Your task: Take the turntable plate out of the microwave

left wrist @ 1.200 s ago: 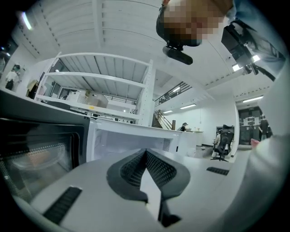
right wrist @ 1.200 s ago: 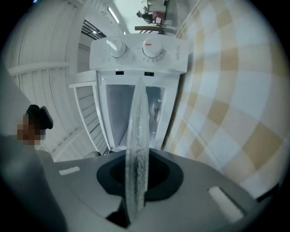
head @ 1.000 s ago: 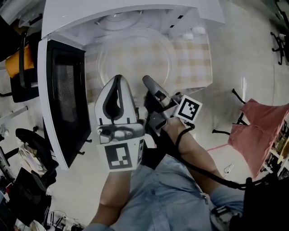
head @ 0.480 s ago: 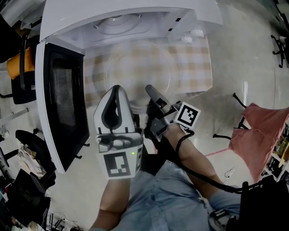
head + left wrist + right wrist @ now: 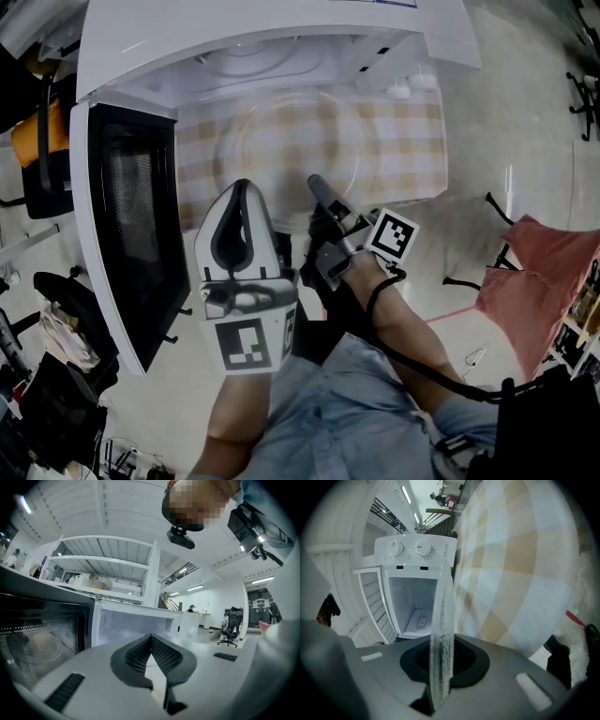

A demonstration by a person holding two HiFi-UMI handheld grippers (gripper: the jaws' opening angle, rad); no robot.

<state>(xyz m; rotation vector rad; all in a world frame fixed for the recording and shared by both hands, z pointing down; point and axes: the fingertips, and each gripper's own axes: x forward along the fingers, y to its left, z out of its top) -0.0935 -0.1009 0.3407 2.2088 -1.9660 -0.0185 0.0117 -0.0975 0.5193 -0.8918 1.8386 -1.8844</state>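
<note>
- The microwave (image 5: 272, 23) stood with its black door (image 5: 131, 225) swung open to its left. Only the head view showed that door whole from above. The left gripper view met it level, looking at its mesh window and into the white cavity beside it.
- In front of the door side of the microwave's opening, the left gripper (image 5: 151, 638) was clenched, its pads meeting at the tips with nothing between them. Its own view made this plain, while the head view gave only its white back.
- The turntable plate (image 5: 291, 150) was out of the microwave, just in front of its opening and over the checked cloth (image 5: 403, 141). From the head view it was a faint clear disc, and whether it touched the cloth could not be told.
- The right gripper (image 5: 316, 183) grasped the plate's rim on the side away from the microwave. Its own view showed the glass edge-on, pinched between the pads.
- Only that view showed the microwave's two knobs (image 5: 424, 549). The plate's edge cut across the cavity there and hid a strip of it.
- Left of the microwave's door lay an orange bundle (image 5: 37, 131).
- Well to the microwave's right, the left gripper view showed an office chair (image 5: 232, 625), and the head view a pink cloth (image 5: 534, 281).
- The left gripper's body and the person's forearms covered the cloth's near edge in the head view.
</note>
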